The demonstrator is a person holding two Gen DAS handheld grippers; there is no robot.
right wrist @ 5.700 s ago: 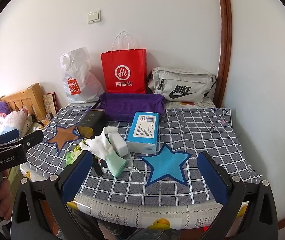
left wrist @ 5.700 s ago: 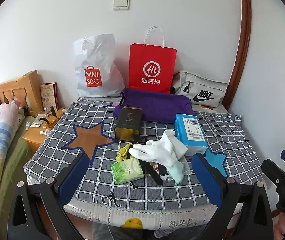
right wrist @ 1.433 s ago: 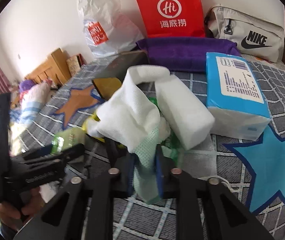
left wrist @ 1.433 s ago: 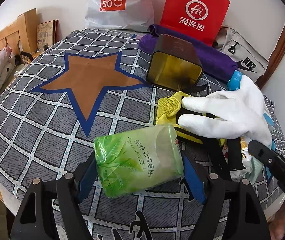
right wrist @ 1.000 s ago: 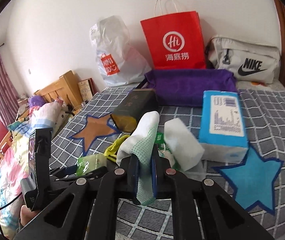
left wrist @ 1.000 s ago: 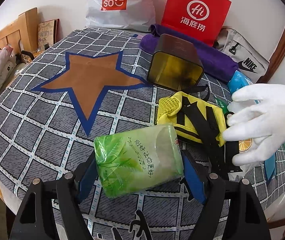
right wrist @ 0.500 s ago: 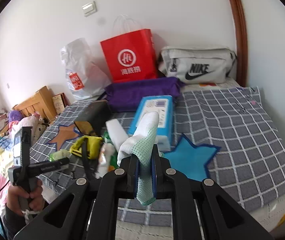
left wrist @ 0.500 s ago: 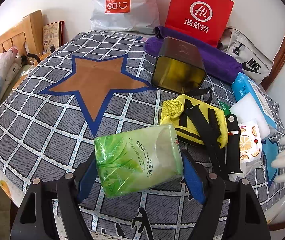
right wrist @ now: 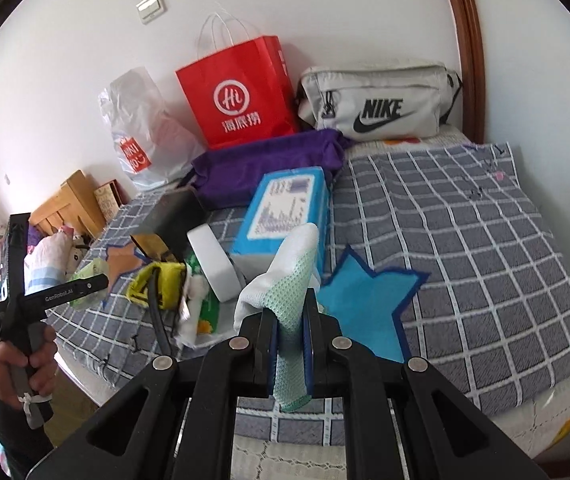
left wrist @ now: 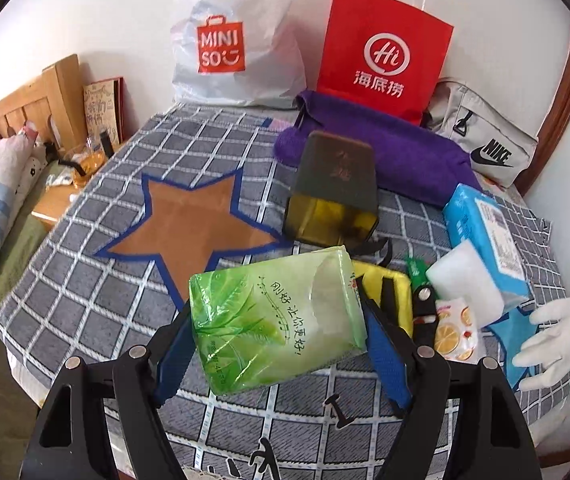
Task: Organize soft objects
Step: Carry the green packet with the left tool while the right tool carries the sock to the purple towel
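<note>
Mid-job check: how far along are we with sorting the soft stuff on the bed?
Nothing looks sorted yet: both star patches, the brown star and the blue star, are bare. In hand: the left gripper is shut on the green tissue pack, and the right gripper is shut on the white glove. Left in the pile: the white sponge, yellow pouch and blue tissue pack.

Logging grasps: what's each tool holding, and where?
Left tool: green tissue pack, gripped across its sides. Right tool: white glove, pinched at the mint cuff.

Green tissue pack (left wrist: 275, 320) lifted off blanket; white glove (right wrist: 291, 276) carried right.
</note>
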